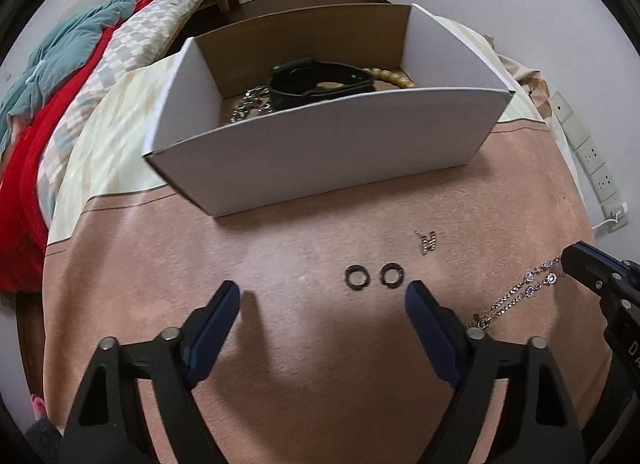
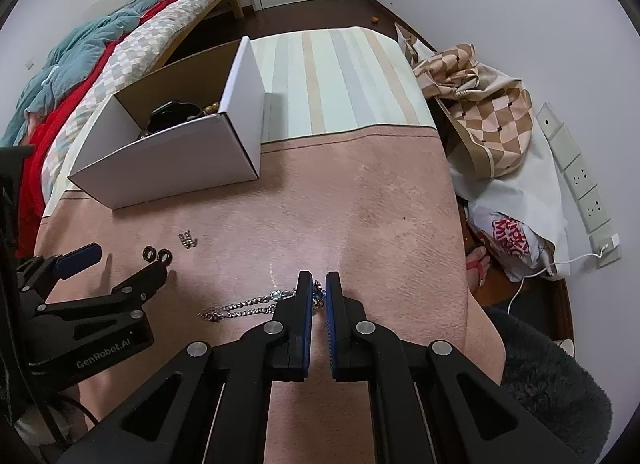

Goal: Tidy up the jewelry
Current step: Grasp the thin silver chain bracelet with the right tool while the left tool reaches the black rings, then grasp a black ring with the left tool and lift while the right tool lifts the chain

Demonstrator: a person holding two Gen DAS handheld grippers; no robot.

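Jewelry lies scattered on the pink cloth of my table (image 2: 380, 192). In the right wrist view, my right tongs (image 2: 319, 284) are pinched nearly closed on the silver chain bracelet (image 2: 244, 306); the end with the blue stone sits between the pads, and the rest of the chain trails off toward 9 o'clock, flat on the cloth. From the left wrist view that same bracelet runs from 3 o'clock toward 4 o'clock, its upper end meeting the tip of the right tongs (image 1: 576, 260).

My left tongs (image 1: 322, 292) are spread wide and hold nothing, hovering above the cloth. Just beyond the right finger, toward 12 o'clock from it, lie two small black rings (image 1: 372, 275), side by side, close but apart. Farther off at 1 o'clock rests a small sparkly letter charm (image 1: 427, 242).

At 12 o'clock in the left wrist view stands the white cardboard box (image 1: 320, 152), open on top. Inside it I see a black strap piece (image 1: 316, 82), a silver chain (image 1: 252, 102) at its left and tan beads (image 1: 394, 76) at its right.

A bed with red and teal covers (image 1: 72, 96) lies at 9 to 10 o'clock.
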